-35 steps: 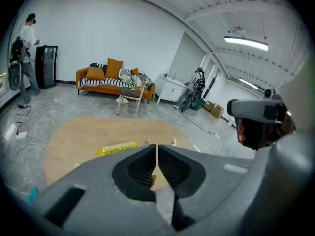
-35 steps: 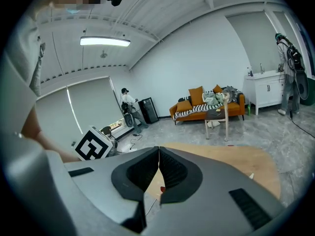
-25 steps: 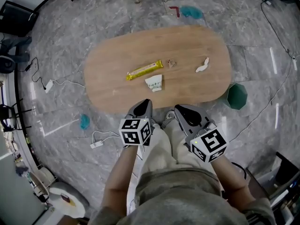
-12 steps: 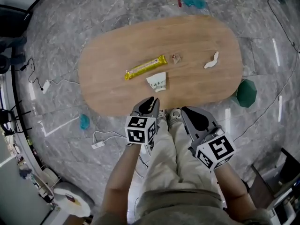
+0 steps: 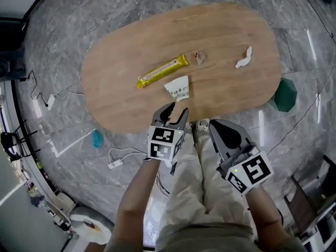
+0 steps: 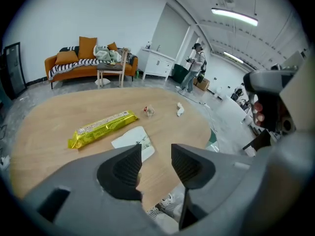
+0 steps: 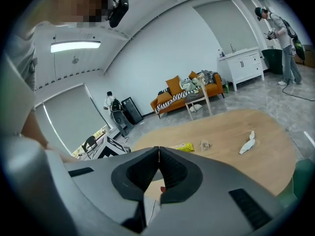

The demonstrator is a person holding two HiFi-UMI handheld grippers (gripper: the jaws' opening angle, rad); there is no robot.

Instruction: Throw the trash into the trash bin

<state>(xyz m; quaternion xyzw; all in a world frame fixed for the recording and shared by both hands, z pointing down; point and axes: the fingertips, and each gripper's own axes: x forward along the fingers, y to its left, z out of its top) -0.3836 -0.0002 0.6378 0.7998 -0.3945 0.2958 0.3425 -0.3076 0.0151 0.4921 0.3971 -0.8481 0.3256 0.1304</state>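
On the oval wooden table (image 5: pixel 121 93) lie a yellow snack wrapper (image 5: pixel 161 71) (image 6: pixel 102 128) (image 7: pixel 184 147), a flattened white paper cup (image 5: pixel 178 86) (image 6: pixel 134 142), a small clear wrapper (image 5: pixel 199 57) (image 6: pixel 148 111) (image 7: pixel 205 144) and a crumpled white tissue (image 5: pixel 243 59) (image 6: pixel 180 109) (image 7: pixel 247 144). A green trash bin (image 5: pixel 285 94) stands on the floor by the table's right end. My left gripper (image 5: pixel 175 112) (image 6: pixel 156 154) hangs at the near table edge just short of the cup; its jaws have just been opening and nothing is between them. Beside it, over the person's legs, my right gripper (image 5: pixel 213 124) (image 7: pixel 158 151) is shut and empty.
Cables and a white power strip (image 5: pixel 115 163) trail over the grey marble floor left of the person's legs. An orange sofa (image 6: pixel 88 63) and a small side table stand beyond the table. A person (image 6: pixel 194 70) stands far back by white cabinets.
Both grippers have come down toward the near table edge. The left gripper's jaws have gone from shut to open. The trash on the table has not moved.
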